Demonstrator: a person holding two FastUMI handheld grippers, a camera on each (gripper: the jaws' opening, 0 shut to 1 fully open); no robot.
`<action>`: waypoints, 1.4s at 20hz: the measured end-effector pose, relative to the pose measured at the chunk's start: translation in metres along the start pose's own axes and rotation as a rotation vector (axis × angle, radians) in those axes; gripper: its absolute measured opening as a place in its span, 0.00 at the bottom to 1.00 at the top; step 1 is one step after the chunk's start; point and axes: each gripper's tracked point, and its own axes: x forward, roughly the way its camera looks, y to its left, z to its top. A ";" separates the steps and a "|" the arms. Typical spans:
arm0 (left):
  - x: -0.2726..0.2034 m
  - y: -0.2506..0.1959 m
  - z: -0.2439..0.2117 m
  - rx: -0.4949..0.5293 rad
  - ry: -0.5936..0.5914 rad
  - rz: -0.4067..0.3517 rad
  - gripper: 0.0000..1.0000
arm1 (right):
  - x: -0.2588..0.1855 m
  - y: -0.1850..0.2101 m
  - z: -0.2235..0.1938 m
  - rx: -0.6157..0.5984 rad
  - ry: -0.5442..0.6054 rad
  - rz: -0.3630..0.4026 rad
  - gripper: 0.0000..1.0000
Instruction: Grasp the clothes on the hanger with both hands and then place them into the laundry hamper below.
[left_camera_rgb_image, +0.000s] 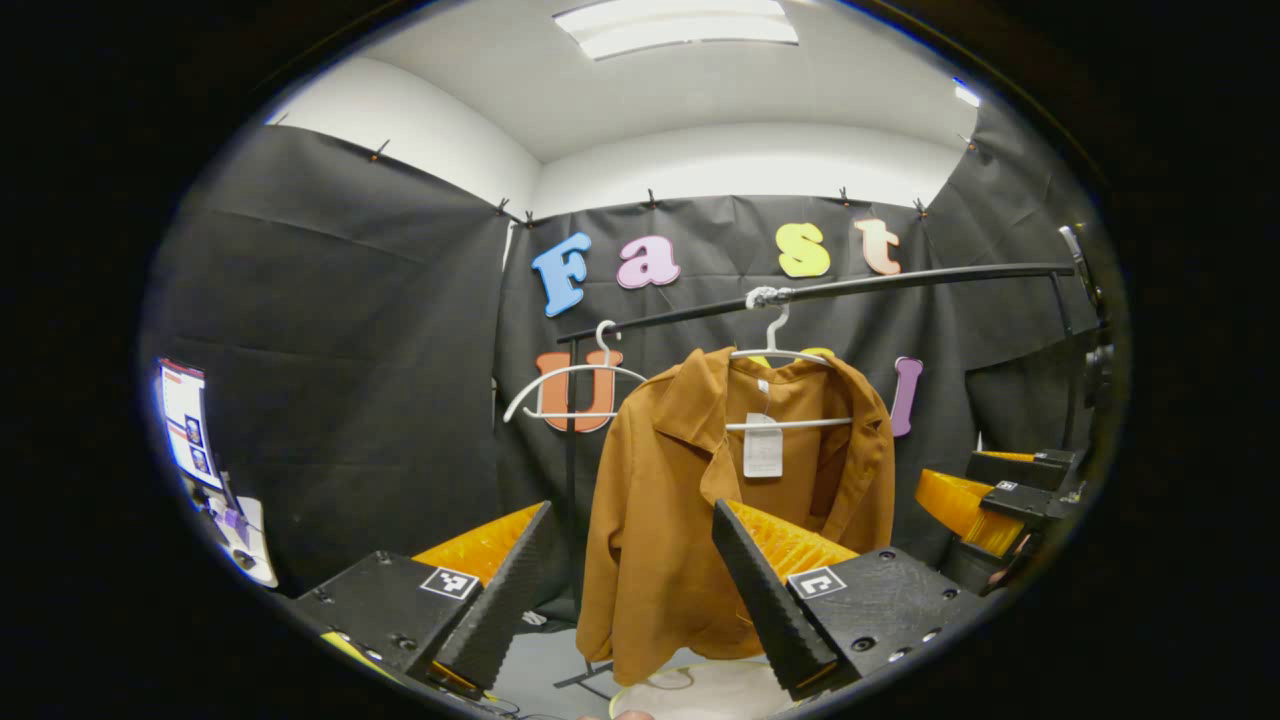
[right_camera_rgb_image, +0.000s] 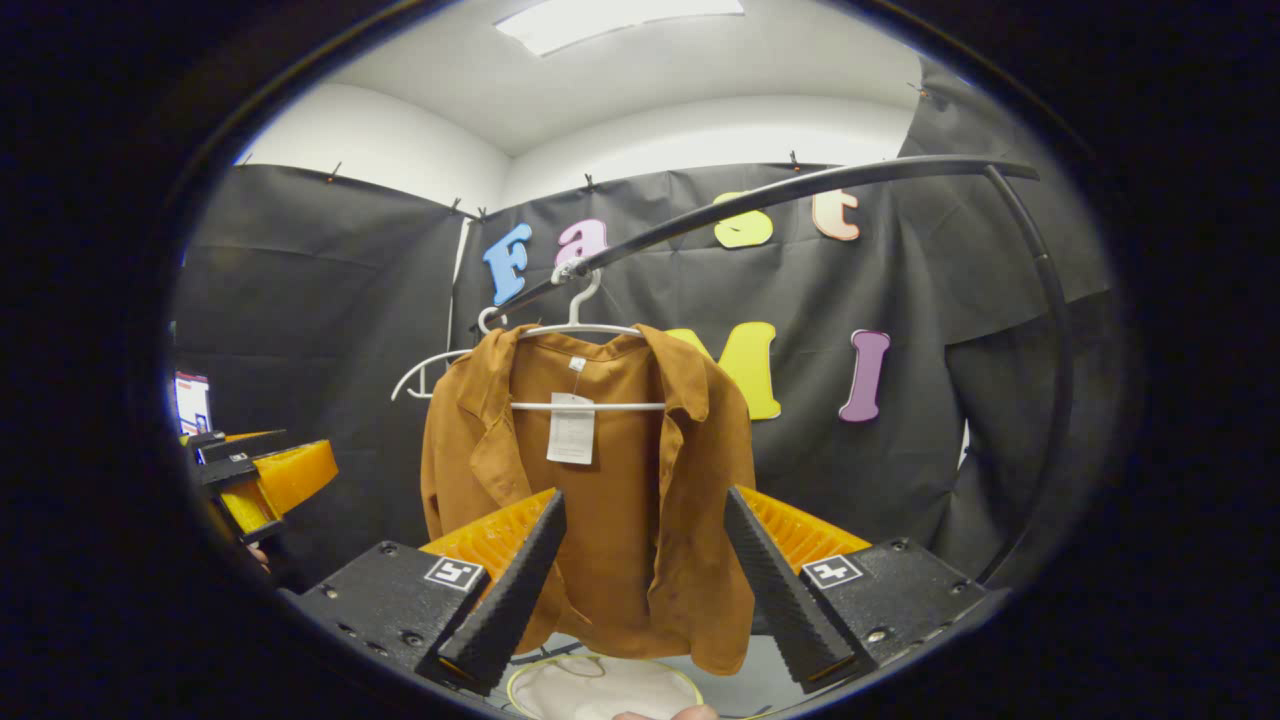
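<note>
I count one brown shirt (right_camera_rgb_image: 590, 490), hung on one white hanger (right_camera_rgb_image: 585, 405) with one paper tag (right_camera_rgb_image: 571, 428) at its collar. A second white hanger (left_camera_rgb_image: 560, 395) is bare, so two hangers on one black rail (left_camera_rgb_image: 900, 282). Below sits one laundry hamper (right_camera_rgb_image: 604, 692). I hold two grippers, my left gripper (left_camera_rgb_image: 630, 560) and right gripper (right_camera_rgb_image: 645, 550), each with two fingers spread apart.

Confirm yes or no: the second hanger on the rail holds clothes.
No: the second hanger hangs bare beside the shirt on the rail.
</note>
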 end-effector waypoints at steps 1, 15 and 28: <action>0.004 0.000 -0.001 0.000 0.005 -0.006 0.96 | 0.003 -0.001 -0.002 0.005 0.004 -0.014 1.00; 0.091 -0.044 -0.040 -0.152 0.177 -0.112 1.00 | 0.084 -0.021 -0.009 0.082 0.051 -0.081 0.99; 0.189 -0.053 -0.043 -0.232 0.273 0.004 0.97 | 0.181 -0.030 0.004 0.263 0.109 0.041 0.99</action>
